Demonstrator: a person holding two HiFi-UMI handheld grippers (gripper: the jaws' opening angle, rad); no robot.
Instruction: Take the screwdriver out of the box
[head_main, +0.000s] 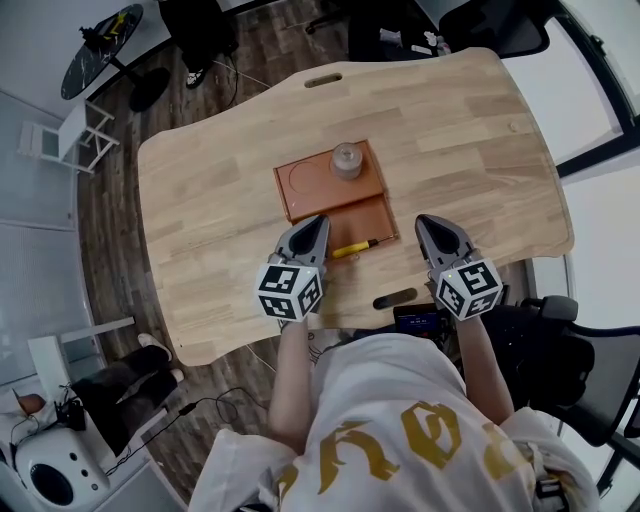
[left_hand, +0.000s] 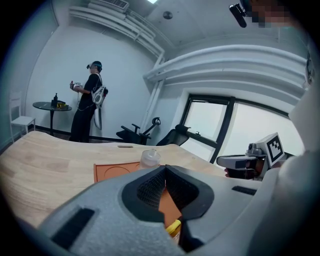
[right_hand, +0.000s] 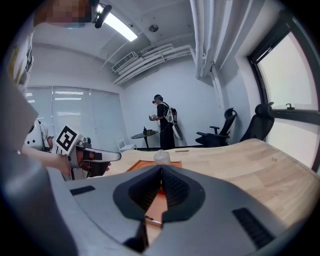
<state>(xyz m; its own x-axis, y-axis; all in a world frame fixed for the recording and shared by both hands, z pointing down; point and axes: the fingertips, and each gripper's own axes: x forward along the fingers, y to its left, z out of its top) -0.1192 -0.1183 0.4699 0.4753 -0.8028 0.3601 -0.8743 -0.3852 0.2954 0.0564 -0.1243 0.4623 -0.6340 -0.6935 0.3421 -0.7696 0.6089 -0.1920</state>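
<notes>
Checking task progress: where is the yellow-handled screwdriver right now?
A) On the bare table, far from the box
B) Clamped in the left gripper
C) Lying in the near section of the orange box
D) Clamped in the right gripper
C: the head view shows the screwdriver lying in the near section of the orange box, while the left gripper and right gripper are both shut and empty.

The table (head_main: 460, 130) is pale wood, matt, with its grain showing. The box (head_main: 300, 195) looks smooth, matt and orange-brown. The screwdriver (head_main: 352, 249) has a glossy yellow plastic handle. The small jar (head_main: 347, 160) is cloudy translucent plastic. The left gripper (head_main: 320, 220) and right gripper (head_main: 421, 221) have matt grey plastic shells and black, finely ribbed pads (left_hand: 150, 189).
</notes>
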